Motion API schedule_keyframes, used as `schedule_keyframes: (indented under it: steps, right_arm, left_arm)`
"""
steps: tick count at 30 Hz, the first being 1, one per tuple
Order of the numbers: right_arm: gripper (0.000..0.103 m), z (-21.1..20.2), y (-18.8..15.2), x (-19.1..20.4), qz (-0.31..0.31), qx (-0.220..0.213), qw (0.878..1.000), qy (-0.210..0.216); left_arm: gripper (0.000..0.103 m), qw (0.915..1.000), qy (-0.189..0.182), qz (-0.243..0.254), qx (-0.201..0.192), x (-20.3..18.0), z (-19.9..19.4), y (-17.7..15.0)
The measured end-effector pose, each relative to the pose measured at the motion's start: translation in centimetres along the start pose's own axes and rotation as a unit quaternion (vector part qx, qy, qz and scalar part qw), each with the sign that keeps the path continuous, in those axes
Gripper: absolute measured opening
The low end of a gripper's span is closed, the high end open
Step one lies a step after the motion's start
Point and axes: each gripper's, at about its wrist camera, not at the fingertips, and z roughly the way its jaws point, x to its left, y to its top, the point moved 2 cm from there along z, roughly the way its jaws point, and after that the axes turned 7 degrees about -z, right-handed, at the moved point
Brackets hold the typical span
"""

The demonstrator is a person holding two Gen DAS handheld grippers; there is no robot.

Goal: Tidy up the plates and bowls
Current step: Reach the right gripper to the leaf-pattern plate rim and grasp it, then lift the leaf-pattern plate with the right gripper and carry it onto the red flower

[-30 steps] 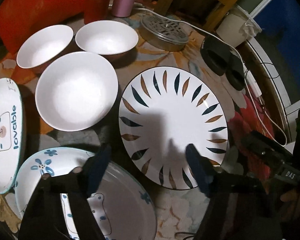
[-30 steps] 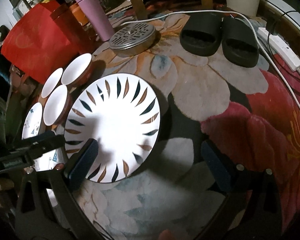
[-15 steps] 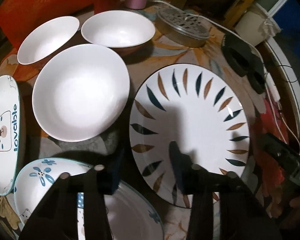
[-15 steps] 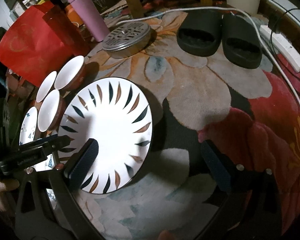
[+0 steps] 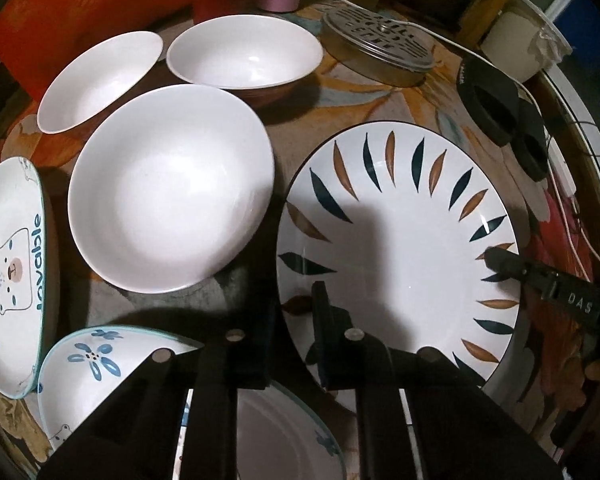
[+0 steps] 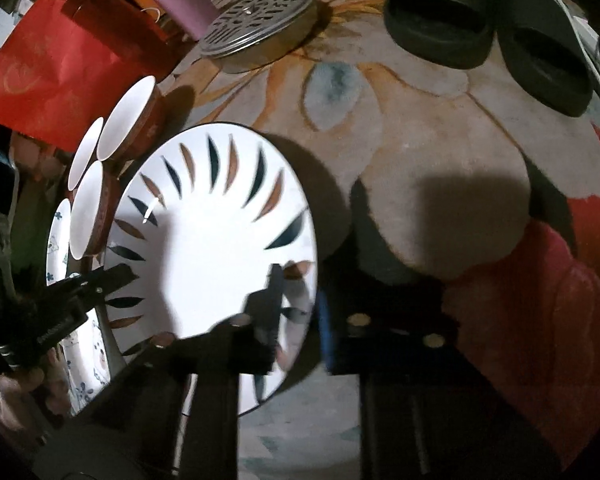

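Both sets of jaws have just closed, pinching opposite rims of the glossy round leaf-patterned plate point(image 5: 400, 240).

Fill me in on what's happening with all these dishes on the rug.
A person is sorting dishes laid out on a flowered rug with a hand-held gripper in each hand. Both have just closed on opposite edges of the big leaf-patterned plate: the left hand-held gripper on its left rim, the right hand-held gripper on its right rim. Three white bowls and the blue-flowered bear plates sit untouched beside it.
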Motion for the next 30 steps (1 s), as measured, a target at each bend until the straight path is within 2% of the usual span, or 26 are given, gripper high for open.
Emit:
schedule_keyframes:
  steps: [9,16,23,30]
  right_arm:
    - [0.013,-1.6,-1.0,-0.5,-0.015,-0.008,1.000,-0.007]
    - [0.013,-4.0,-1.9,-1.2,-0.014,-0.021,1.000,-0.016]
    - [0.013,-8.9,-3.8,-3.1,-0.012,-0.039,0.998,-0.043]
    - [0.013,-12.9,-7.0,-7.3,0.030,-0.039,0.996,-0.072]
  left_arm:
    - [0.014,0.9995,-0.015,0.020,-0.021,-1.2,-1.3,-1.1]
    - [0.014,0.9977,-0.030,0.052,-0.032,-3.7,-2.9,-1.9]
    - [0.015,0.9944,-0.063,0.079,-0.032,-8.5,-4.1,-3.1]
    - [0.014,0.9882,-0.083,0.127,-0.016,-15.0,-3.7,-5.0]
